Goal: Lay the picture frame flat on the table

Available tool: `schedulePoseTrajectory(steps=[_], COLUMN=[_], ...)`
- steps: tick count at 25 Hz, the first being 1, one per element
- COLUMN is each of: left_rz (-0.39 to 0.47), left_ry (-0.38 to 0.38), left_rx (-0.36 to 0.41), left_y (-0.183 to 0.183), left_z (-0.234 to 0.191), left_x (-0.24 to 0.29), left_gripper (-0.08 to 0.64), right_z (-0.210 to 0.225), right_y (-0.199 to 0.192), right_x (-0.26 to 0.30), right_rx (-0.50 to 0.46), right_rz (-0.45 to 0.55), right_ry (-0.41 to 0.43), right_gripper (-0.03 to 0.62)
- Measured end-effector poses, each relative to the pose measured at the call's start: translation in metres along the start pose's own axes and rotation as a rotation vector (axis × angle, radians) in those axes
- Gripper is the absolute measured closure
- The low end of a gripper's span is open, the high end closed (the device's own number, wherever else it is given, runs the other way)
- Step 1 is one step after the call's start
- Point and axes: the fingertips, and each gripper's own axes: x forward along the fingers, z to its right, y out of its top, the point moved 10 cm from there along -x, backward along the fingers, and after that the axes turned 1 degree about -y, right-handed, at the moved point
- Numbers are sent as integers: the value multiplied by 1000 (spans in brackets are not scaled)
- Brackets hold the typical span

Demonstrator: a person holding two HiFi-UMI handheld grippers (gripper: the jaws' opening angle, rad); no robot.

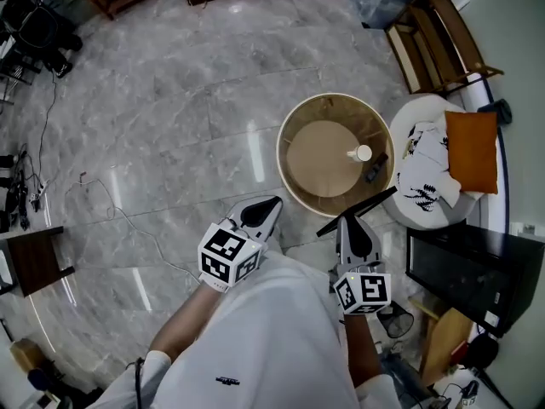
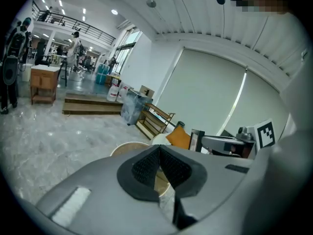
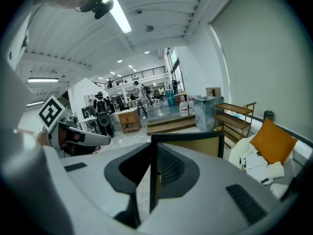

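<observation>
The picture frame [image 1: 358, 211] is black and thin, seen edge-on in the head view just off the near rim of the round wooden table [image 1: 287, 140]. My right gripper [image 1: 345, 221] is shut on its lower edge. In the right gripper view the frame [image 3: 188, 137] stands upright between the jaws of my right gripper [image 3: 153, 156]. My left gripper [image 1: 271, 204] is shut and empty, left of the frame and near the table's edge. In the left gripper view my left gripper [image 2: 159, 153] has its pads pressed together, and the frame [image 2: 197, 141] shows at right.
On the table stand a small white object [image 1: 361, 152] and a dark object [image 1: 375, 169]. A white armchair [image 1: 413, 118] with an orange cushion [image 1: 471, 147] is at right, a wooden shelf [image 1: 434, 41] behind it, a black cabinet [image 1: 456, 271] nearby. A cable [image 1: 119, 216] crosses the marble floor.
</observation>
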Motion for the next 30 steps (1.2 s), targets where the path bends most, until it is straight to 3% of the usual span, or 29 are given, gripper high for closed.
schedulePoseTrajectory(steps=[7, 15, 30], left_rz=[10, -12, -69], left_ry=[45, 85, 173], left_rx=[-29, -41, -65], left_y=[22, 34, 32], left_z=[-27, -26, -36], left_x=[22, 49, 127], left_gripper=[555, 555, 555], right_z=[10, 33, 98], right_y=[16, 32, 13], right_x=[55, 81, 152], right_rx=[-10, -43, -85], right_rz=[-27, -57, -149], right_ry=[62, 135, 208], right_gripper=[555, 555, 555])
